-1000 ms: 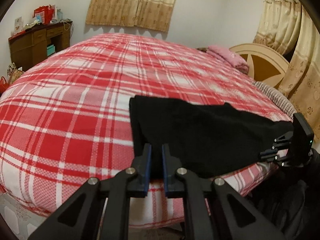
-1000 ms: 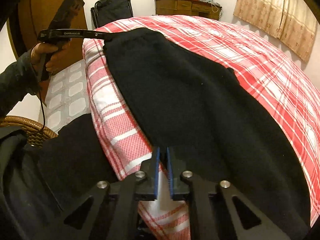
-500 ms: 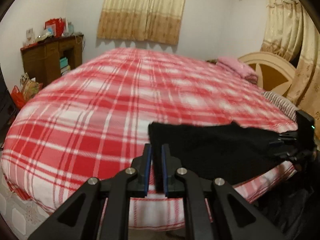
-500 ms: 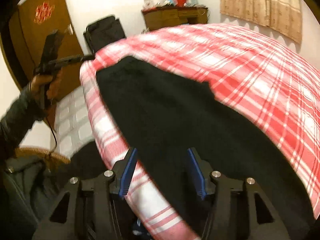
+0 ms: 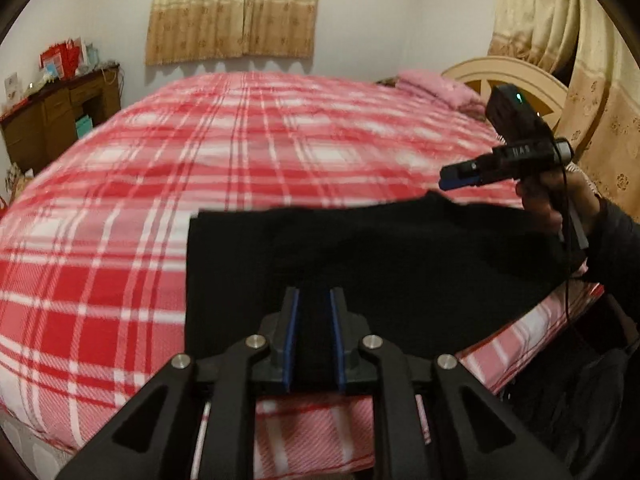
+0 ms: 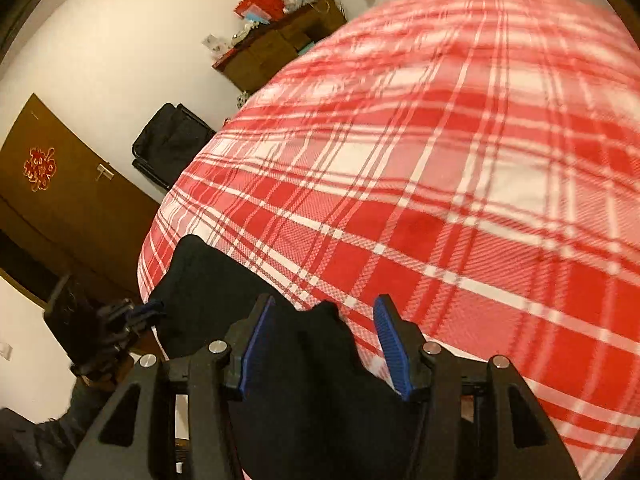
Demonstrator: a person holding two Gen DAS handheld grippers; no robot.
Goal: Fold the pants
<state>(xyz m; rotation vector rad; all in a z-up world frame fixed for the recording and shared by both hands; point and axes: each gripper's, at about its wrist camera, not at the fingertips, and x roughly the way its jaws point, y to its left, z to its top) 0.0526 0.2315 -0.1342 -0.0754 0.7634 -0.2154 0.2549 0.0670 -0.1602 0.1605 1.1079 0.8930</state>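
Note:
Black pants (image 5: pixel 360 264) lie flat on the near edge of the red plaid bed (image 5: pixel 240 168). My left gripper (image 5: pixel 314 300) hovers over their near edge, jaws slightly apart, dark cloth between them; I cannot tell if it grips. My right gripper (image 5: pixel 452 178) shows in the left wrist view, lifted above the pants' right end. In the right wrist view the right gripper (image 6: pixel 324 312) is open and empty over the pants (image 6: pixel 208 280), with the left gripper (image 6: pixel 150 310) at the far left.
A wooden desk (image 5: pixel 52 120) with red boxes stands at the far left wall. A pink pillow (image 5: pixel 436 86) and round headboard (image 5: pixel 512 80) are at the right. A dark chair (image 6: pixel 168 140) and a brown door (image 6: pixel 52 200) are by the bed's foot.
My right gripper opened, let go of the pants and lifted away above them. My left gripper's jaws parted slightly. The pants now lie flat on the bed.

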